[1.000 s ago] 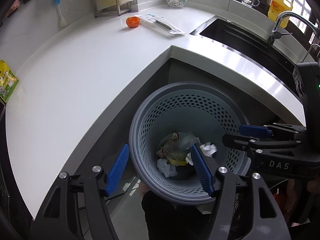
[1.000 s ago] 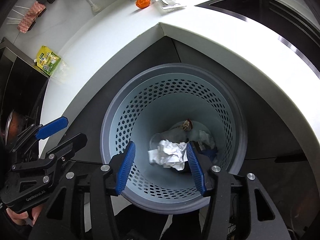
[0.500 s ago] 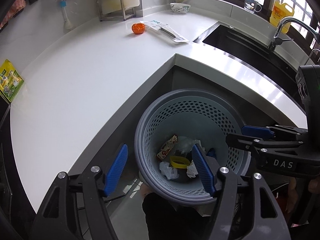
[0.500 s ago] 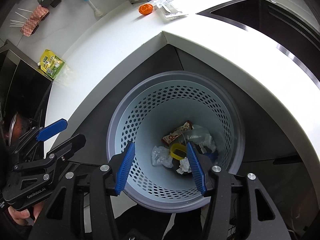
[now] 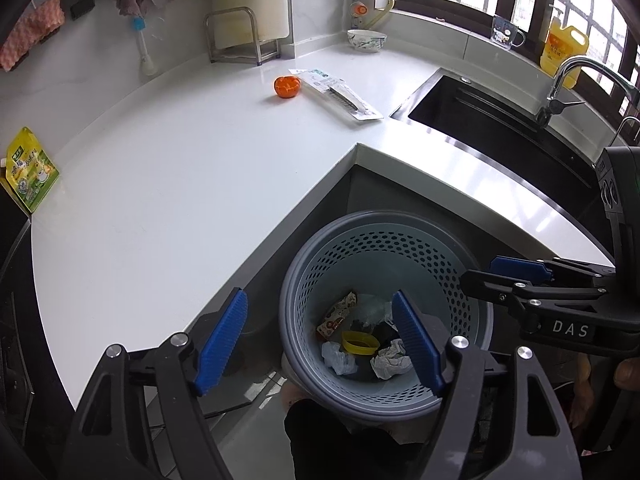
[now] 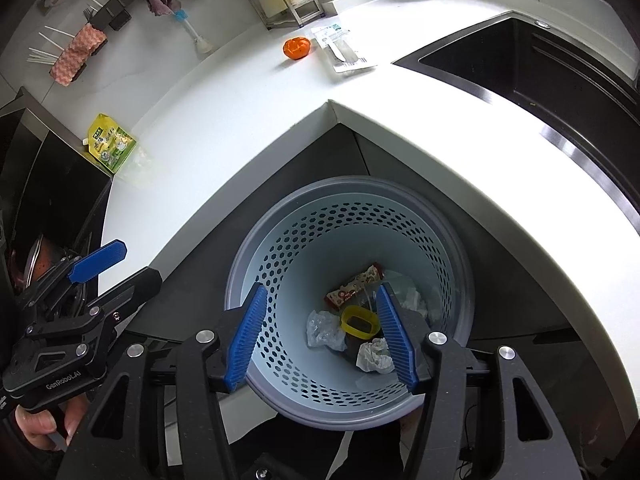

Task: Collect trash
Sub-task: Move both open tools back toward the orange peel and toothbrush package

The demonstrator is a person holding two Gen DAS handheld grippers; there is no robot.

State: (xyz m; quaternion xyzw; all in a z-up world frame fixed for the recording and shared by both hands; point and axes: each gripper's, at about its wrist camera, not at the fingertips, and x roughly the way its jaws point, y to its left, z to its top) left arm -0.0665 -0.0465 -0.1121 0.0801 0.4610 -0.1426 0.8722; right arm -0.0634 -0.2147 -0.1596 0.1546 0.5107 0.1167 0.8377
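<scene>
A grey perforated trash basket stands on the floor in the counter's inner corner. It holds crumpled paper, a yellow ring, a red wrapper and clear plastic. My left gripper is open and empty above the basket's left rim. My right gripper is open and empty over the basket. On the white counter lie an orange peel, a clear cutlery packet and a yellow-green pouch.
A dark sink with a tap is at the right. A bowl, a metal rack, a brush and hanging cloths line the back wall. A yellow bottle stands on the sill.
Both grippers have risen and pulled back from the basket. The crumpled paper between the right fingers a second ago now lies in the basket.
</scene>
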